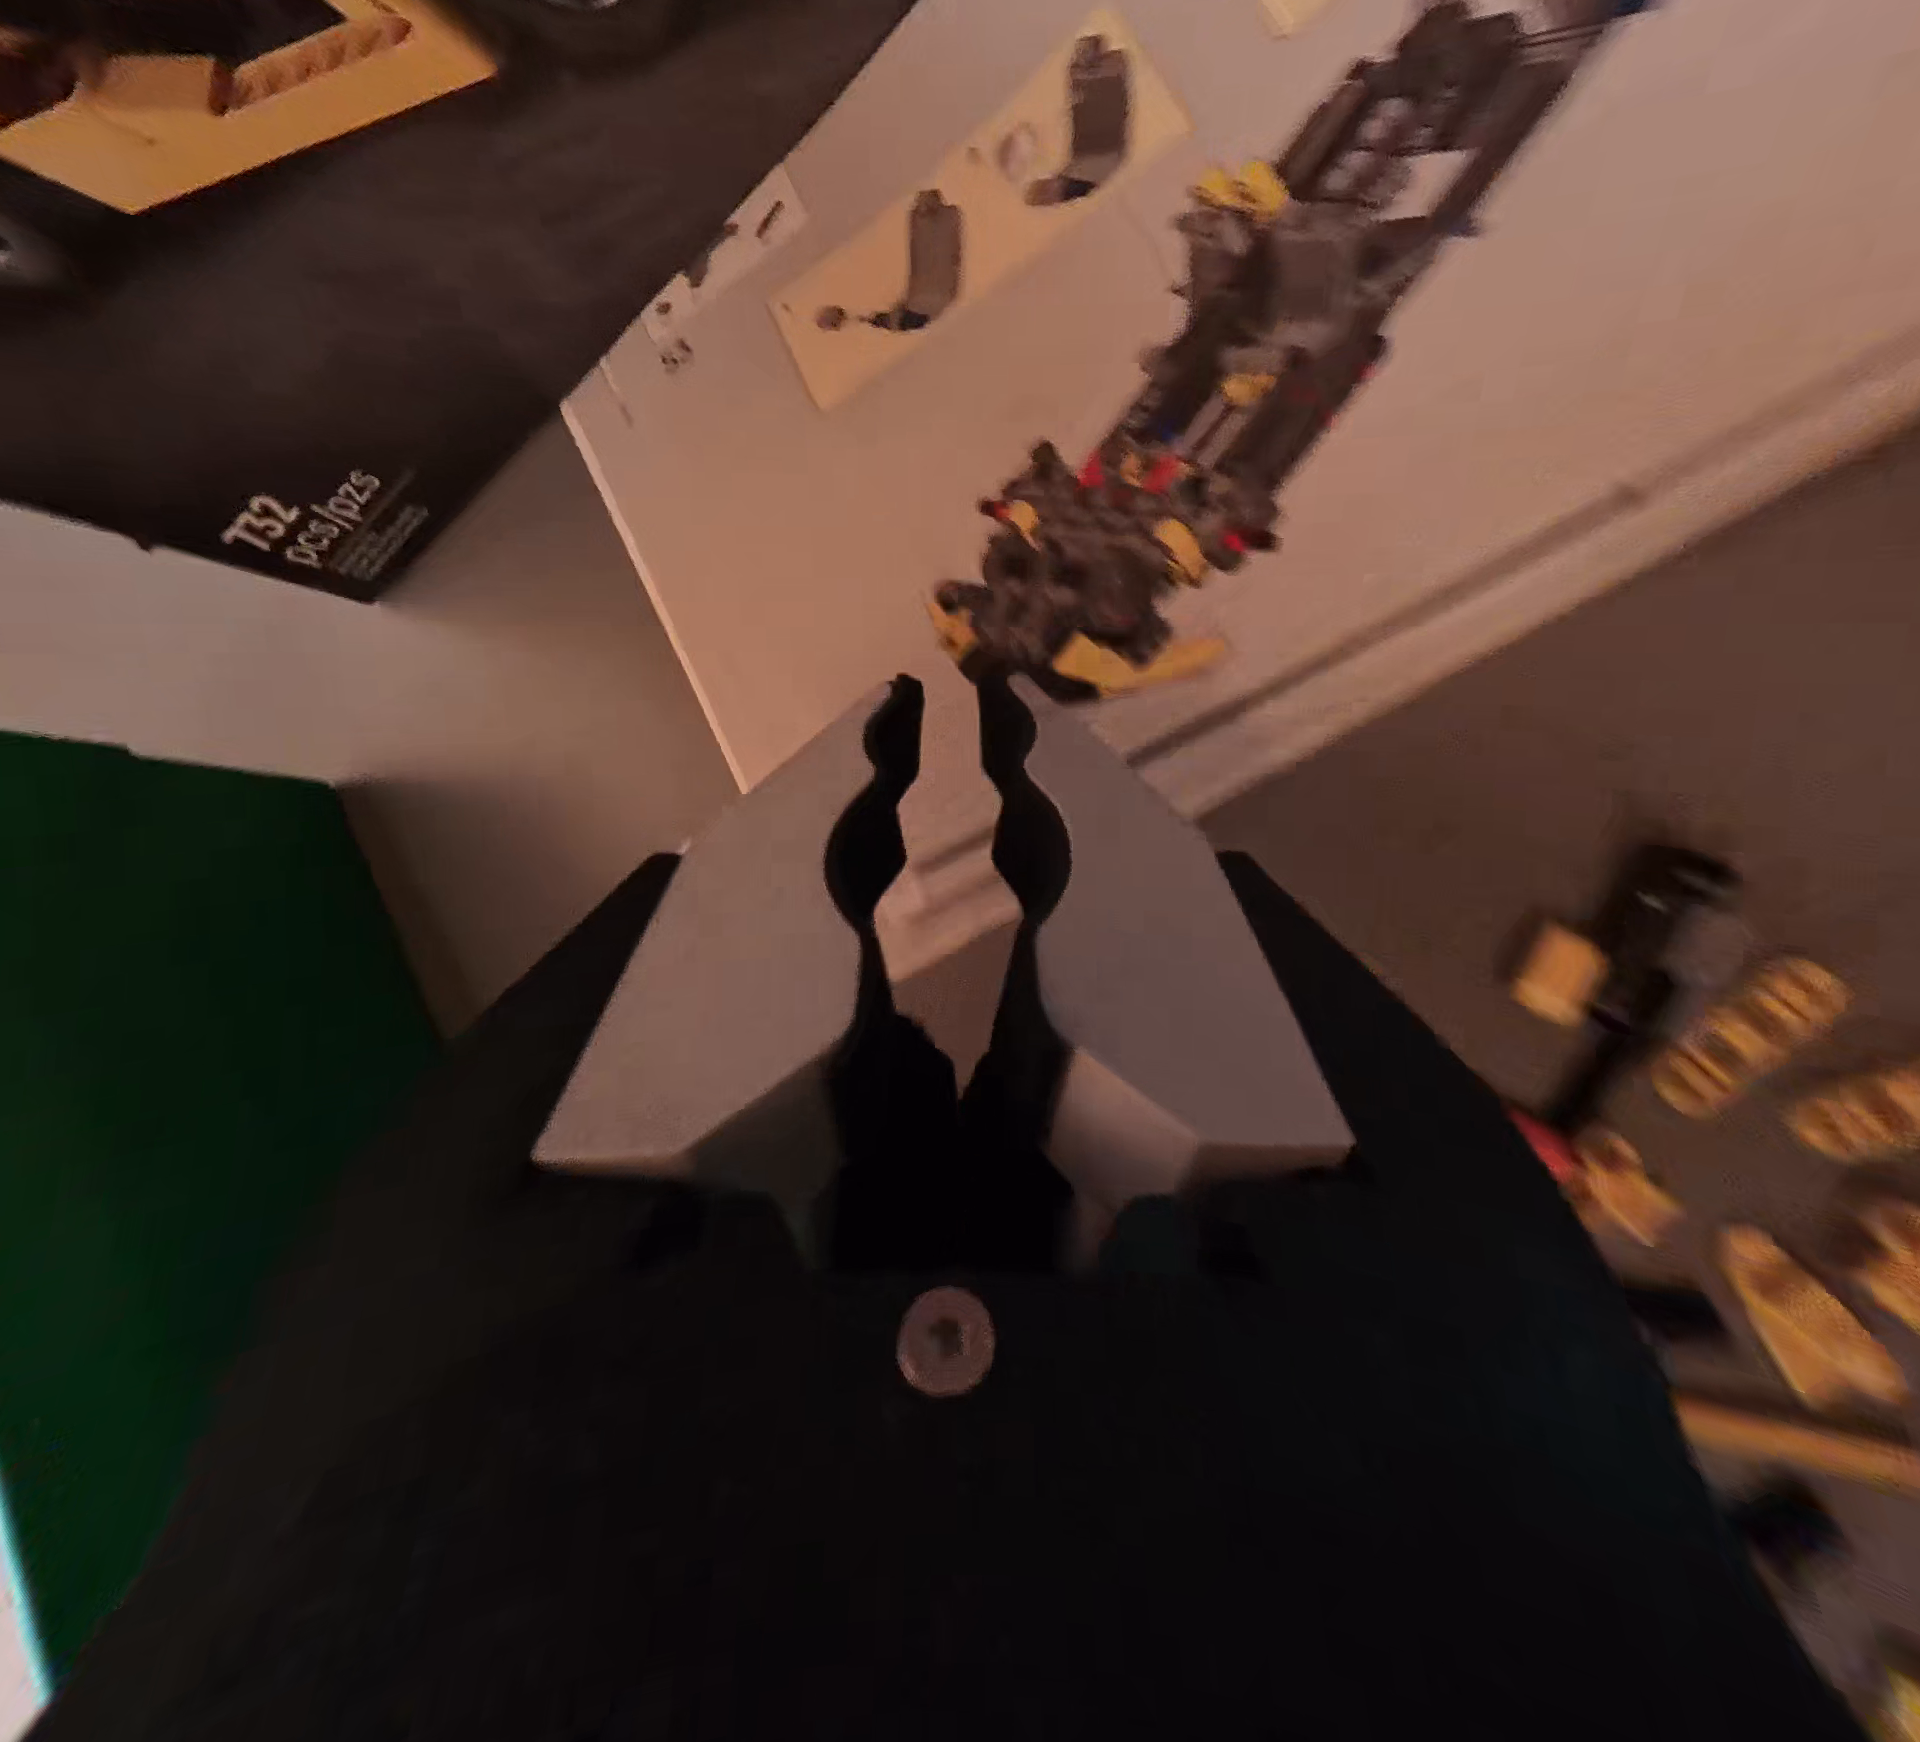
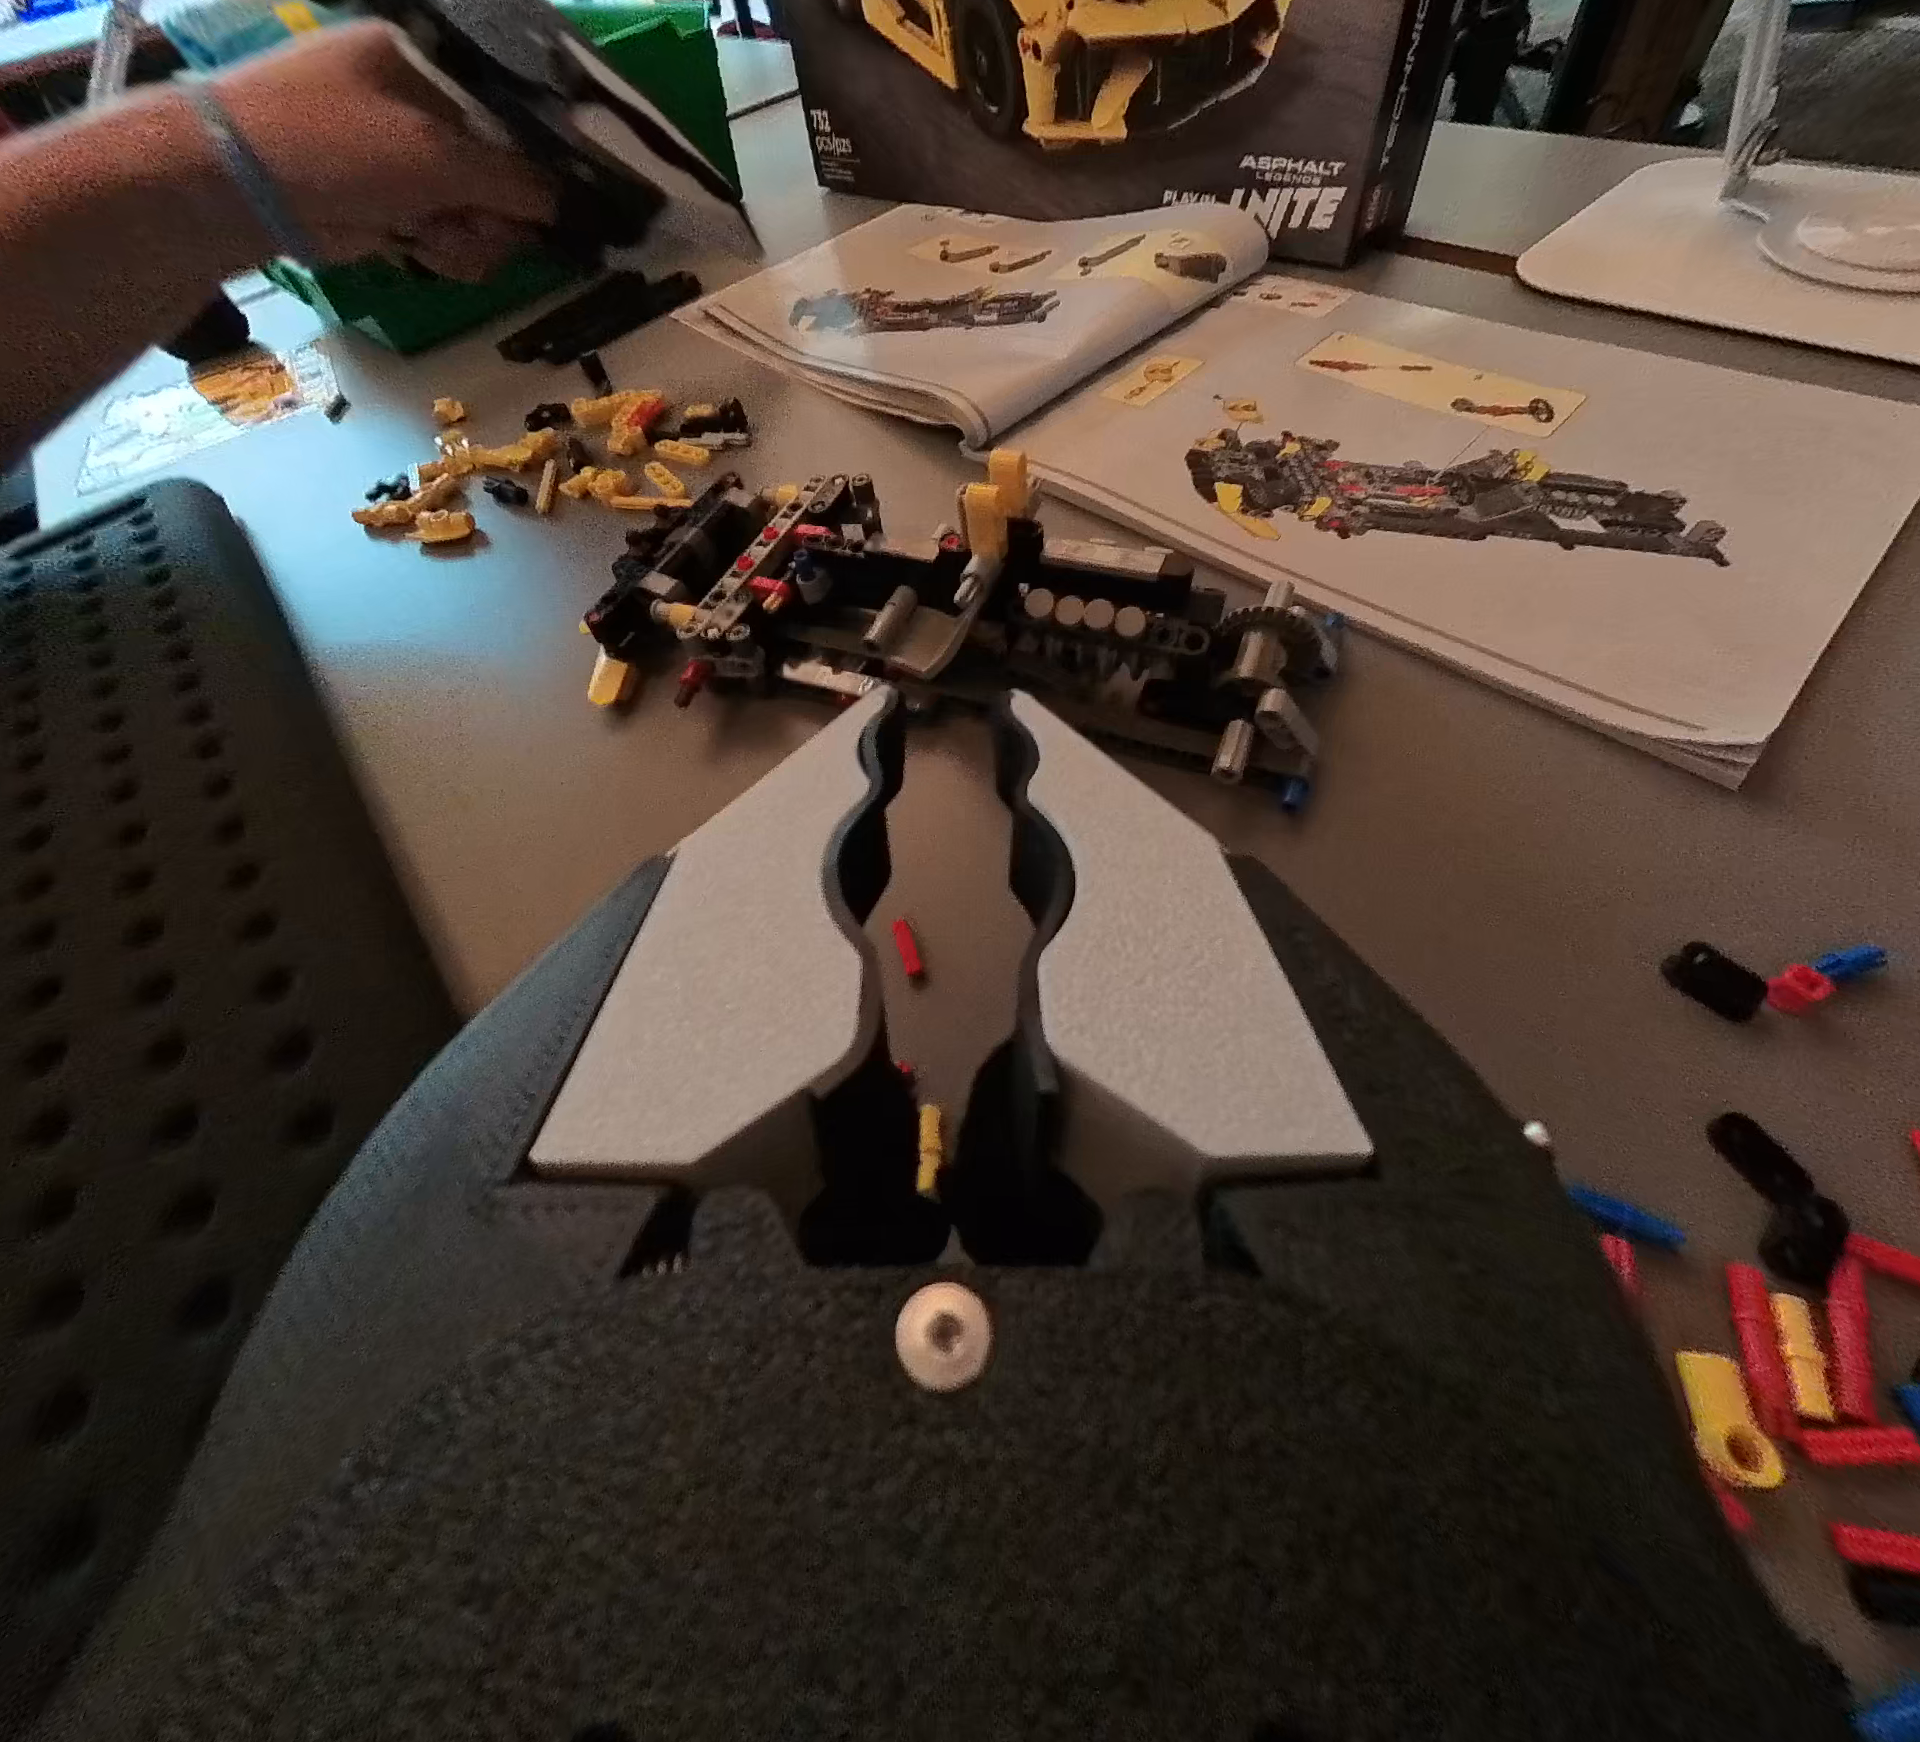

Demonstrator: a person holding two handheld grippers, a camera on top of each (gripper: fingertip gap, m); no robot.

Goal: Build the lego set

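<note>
1. At the centre of the right wrist view, the partly built Lego chassis (image 2: 966, 622) lay on the grey table (image 2: 468, 736), just beyond the tips of the right gripper (image 2: 948, 716).
2. The right gripper's jaws stood apart and held nothing; a small red pin (image 2: 908, 948) lay on the table in the gap between them.
3. To the right of the chassis, the open instruction booklet (image 2: 1455, 549) lay flat, with the set's box (image 2: 1101, 19) upright behind it at the top of the frame.
4. Loose yellow pieces (image 2: 551, 466) lay left of the chassis; red, blue and black pieces (image 2: 1808, 1339) lay at the lower right.
5. At the upper left, a hand (image 2: 343, 154) held the left gripper (image 2: 717, 196) over a green bin (image 2: 644, 71).
6. In the blurred left wrist view, the left gripper (image 1: 948, 693) showed its jaws slightly apart and empty, pointing toward the chassis (image 1: 1195, 445) and booklet (image 1: 831, 497).
</note>
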